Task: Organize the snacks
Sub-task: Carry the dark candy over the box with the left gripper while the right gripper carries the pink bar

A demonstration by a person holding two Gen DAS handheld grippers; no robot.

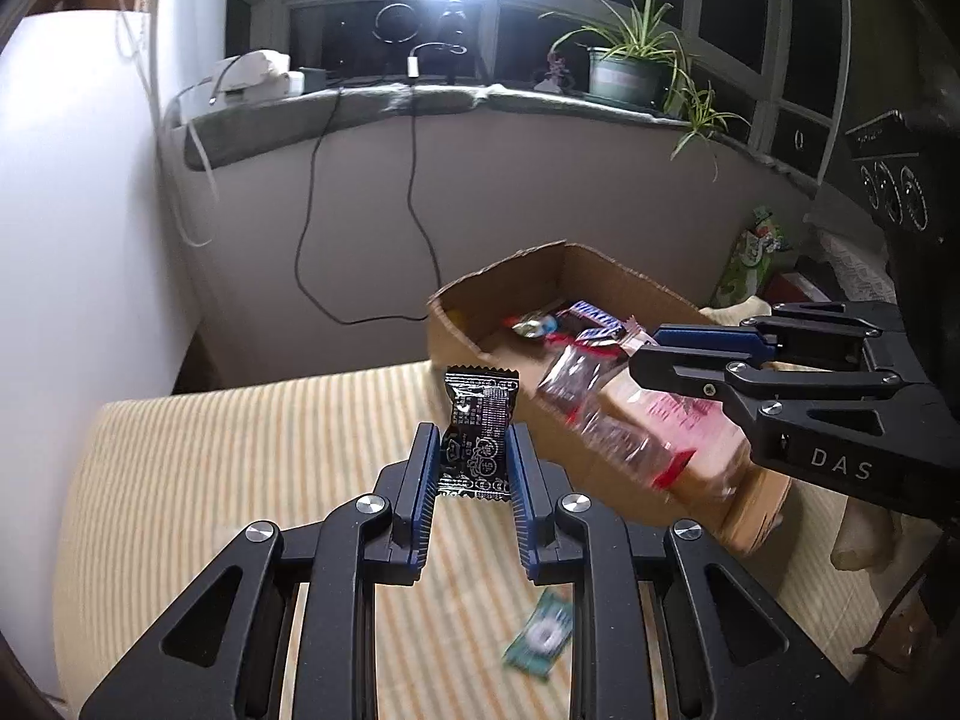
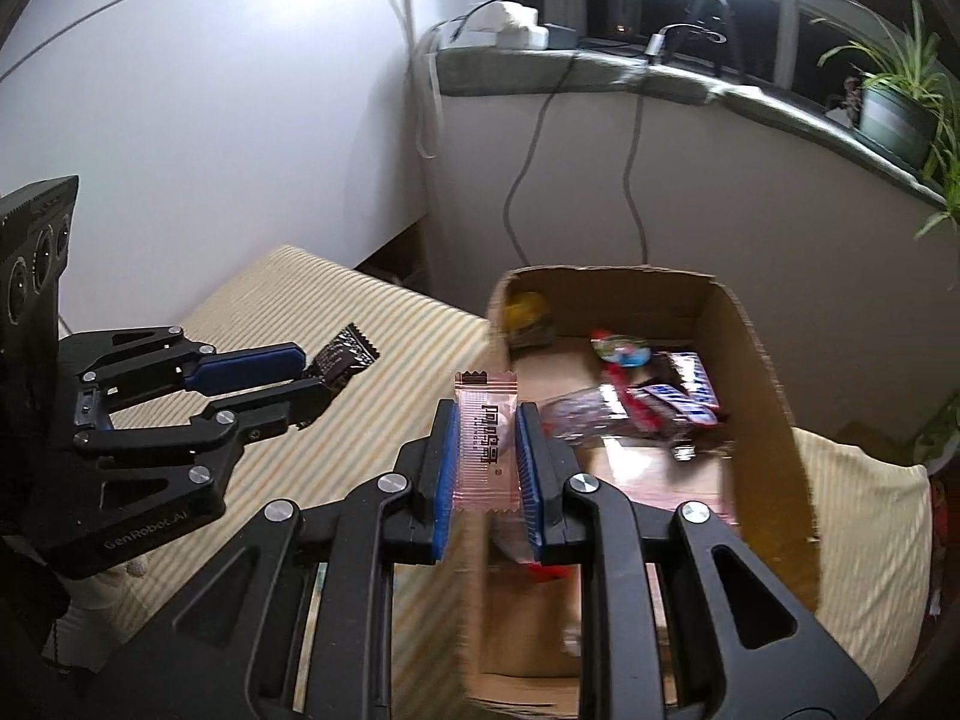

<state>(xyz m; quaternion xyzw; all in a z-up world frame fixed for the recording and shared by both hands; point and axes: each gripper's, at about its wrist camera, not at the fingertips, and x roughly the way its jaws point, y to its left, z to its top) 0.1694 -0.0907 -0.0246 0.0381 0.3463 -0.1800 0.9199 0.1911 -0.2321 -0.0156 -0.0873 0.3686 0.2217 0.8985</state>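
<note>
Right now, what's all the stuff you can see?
black packet: one, black with white print, held in the left gripper
pink packet: one, clear pink with dark print, held in the right gripper
box: one, brown cardboard, open, on the striped cloth
snacks in box: several, red, blue and white wrappers, on the box floor; exact count unclear
green packet: one, green and white, blurred, lying on the cloth below the left gripper
cloth: one, cream with stripes, covering the surface
plant: one, green in a pot, on the window ledge
cables: two, dark, hanging from the ledge
left gripper: one, black with blue pads, shut on the black packet
right gripper: one, black with blue pads, shut on the pink packet
</note>
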